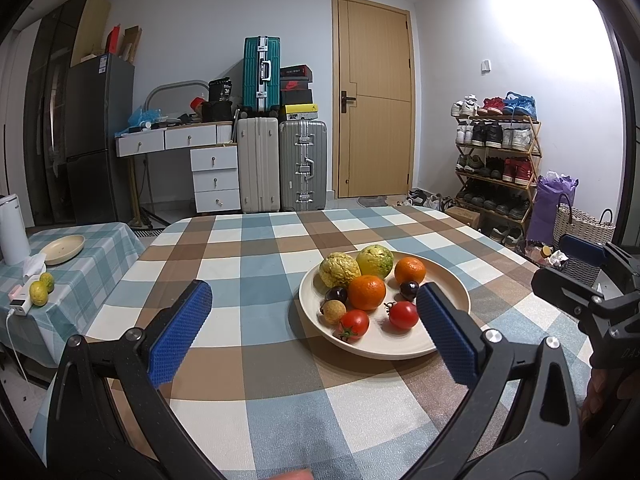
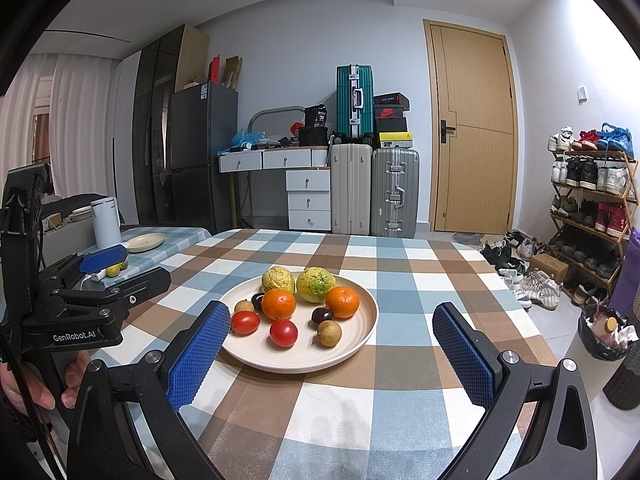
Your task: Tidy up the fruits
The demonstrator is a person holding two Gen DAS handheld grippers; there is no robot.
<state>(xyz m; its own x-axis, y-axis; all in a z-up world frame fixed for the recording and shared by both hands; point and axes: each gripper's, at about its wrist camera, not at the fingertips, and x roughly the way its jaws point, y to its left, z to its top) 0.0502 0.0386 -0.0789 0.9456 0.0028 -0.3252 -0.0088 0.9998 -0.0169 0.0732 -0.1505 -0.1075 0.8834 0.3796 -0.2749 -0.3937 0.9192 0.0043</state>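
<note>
Ahead of both tools, a cream plate [image 2: 362,334] rests on the checked surface [image 2: 400,420], carrying two yellow-green guavas [image 2: 316,284], two oranges [image 2: 279,305], two tomatoes [image 2: 283,333], two dark plums [image 2: 322,315] and two brown longans [image 2: 329,333]; the fruits are roundish, with no clear long axis. Both the left tool [image 1: 314,334] and the right tool [image 2: 332,350] are spread wide and empty; the plate lies toward the left tool's right finger and the right tool's left finger.
</note>
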